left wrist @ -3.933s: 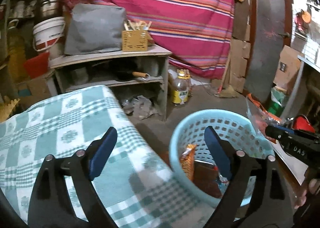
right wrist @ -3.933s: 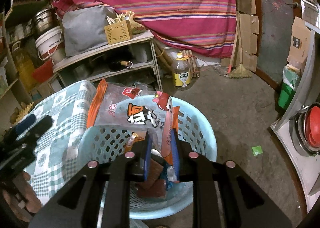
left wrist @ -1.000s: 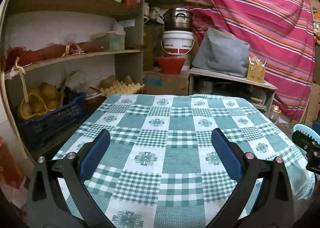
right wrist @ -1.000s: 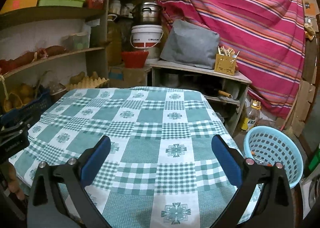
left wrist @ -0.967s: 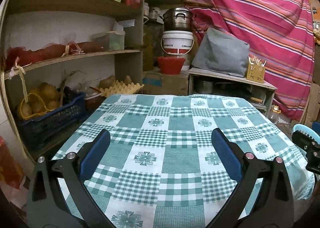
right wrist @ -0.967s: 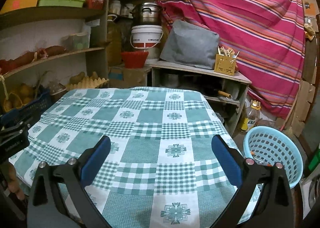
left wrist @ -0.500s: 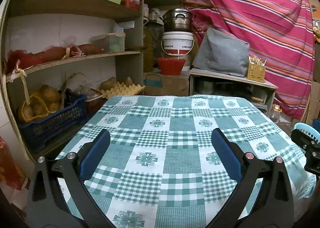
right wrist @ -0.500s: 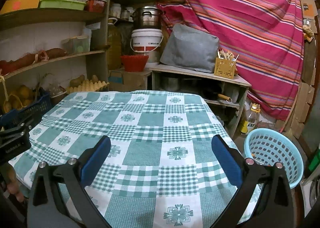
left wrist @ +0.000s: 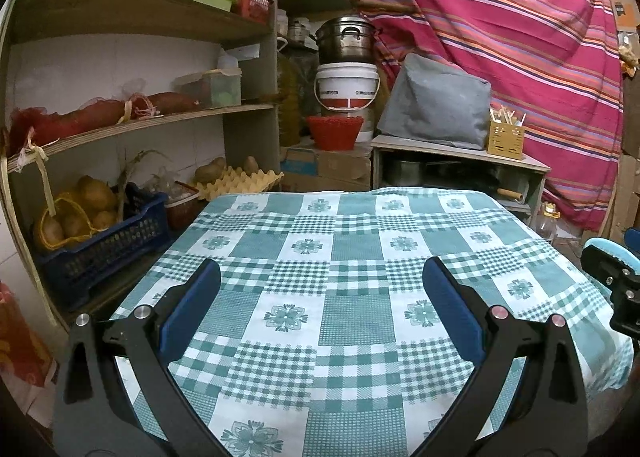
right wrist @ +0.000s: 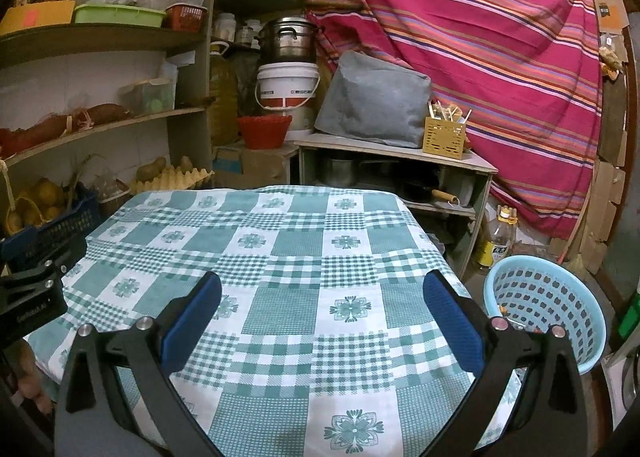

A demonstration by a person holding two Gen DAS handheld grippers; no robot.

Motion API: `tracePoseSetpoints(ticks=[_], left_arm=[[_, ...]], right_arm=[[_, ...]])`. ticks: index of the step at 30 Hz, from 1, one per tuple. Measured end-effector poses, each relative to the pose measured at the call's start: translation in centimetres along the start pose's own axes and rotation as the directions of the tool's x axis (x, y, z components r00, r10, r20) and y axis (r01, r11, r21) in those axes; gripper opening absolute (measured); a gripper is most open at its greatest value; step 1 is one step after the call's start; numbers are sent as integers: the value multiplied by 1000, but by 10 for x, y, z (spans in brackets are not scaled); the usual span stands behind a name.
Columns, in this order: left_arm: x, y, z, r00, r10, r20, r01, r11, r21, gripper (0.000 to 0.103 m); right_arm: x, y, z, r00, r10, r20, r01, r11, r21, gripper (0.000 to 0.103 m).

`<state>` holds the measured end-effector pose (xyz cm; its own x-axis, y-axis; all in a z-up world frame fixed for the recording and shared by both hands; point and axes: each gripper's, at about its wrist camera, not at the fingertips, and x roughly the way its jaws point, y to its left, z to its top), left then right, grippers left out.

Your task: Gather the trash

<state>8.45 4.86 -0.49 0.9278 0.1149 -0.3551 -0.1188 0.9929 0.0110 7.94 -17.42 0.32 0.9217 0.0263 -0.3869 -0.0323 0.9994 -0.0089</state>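
Note:
A table under a green and white checked cloth (left wrist: 348, 257) (right wrist: 280, 253) fills both views, with no loose item lying on it. My left gripper (left wrist: 320, 277) hangs open over the near part of the cloth with nothing between its blue pads. My right gripper (right wrist: 320, 279) is open and empty too, above the same cloth. A light blue perforated basket (right wrist: 548, 305) stands on the floor off the table's right side; a sliver of an orange wrapper shows low inside it. Only the basket's rim (left wrist: 612, 251) peeks past the right gripper's body in the left wrist view.
Wooden shelves (left wrist: 132, 125) with a blue crate of potatoes (left wrist: 100, 233) and an egg tray (left wrist: 240, 179) run along the left. Behind the table stand a white bucket (right wrist: 286, 91), a red bowl (right wrist: 264, 131) and a low shelf unit (right wrist: 392, 161). An oil bottle (right wrist: 498, 243) stands by the basket.
Earlier my right gripper held a snack bag over the basket; that bag is gone from its fingers. Both grippers have since drawn back to the table and crept slightly further back.

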Motion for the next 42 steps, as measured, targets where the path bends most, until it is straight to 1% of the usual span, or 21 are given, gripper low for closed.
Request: tracePoseSetpoints(ticks=[8,35,42], left_arm=[[-2,-4,-1,1000,-21,2,21,1000,13,98],[-3,-7,-2,1000,-23,2,23,1000,13,98],[-3,-24,2,999,-41,8,41,999,17,98]], right_arm=[[-1,0,-1,1000,-3,0,3,1000,-4,98],[-2,-7,-3,1000,-15,6,15,1000,-16,98],[-4,-26,0,999,-38,19,39,999,-20,98]])
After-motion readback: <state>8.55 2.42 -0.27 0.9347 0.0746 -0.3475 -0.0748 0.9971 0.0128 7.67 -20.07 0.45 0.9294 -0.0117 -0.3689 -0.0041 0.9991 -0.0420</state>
